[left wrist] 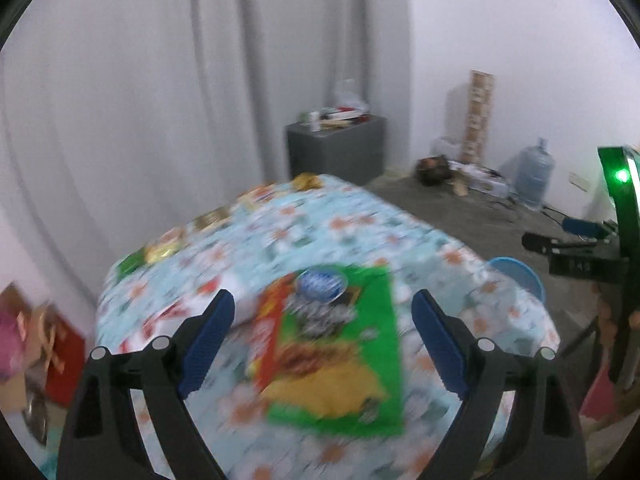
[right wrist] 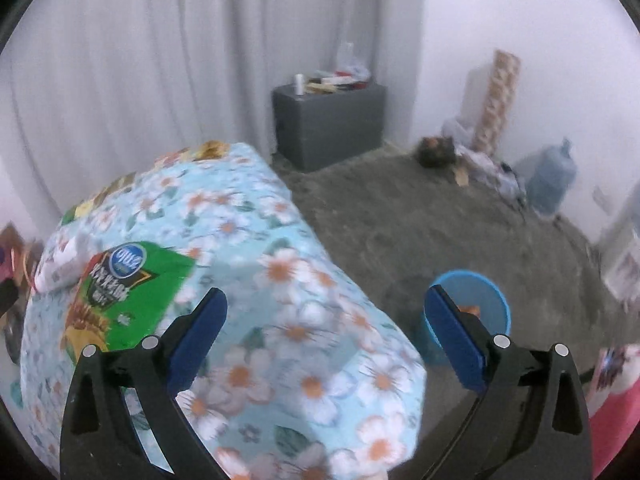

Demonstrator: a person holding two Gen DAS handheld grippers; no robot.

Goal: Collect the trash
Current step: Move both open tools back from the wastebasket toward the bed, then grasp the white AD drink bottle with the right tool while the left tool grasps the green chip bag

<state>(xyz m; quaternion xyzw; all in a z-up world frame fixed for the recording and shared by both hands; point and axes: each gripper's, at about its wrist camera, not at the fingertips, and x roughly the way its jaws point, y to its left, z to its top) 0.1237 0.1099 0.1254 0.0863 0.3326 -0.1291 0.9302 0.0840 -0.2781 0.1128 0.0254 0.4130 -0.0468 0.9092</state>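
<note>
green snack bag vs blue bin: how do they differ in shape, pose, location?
The green snack bag is a flat printed packet; the blue bin is a round open-topped tub in one plain colour. The bag lies flat on the floral tablecloth; the bin stands upright on the floor beside the table. In the left wrist view the bag shows between the open left gripper fingers; the bin sits off to the side. Neither is gripped.

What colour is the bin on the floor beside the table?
Blue; the bin shows best in the right wrist view.
</note>
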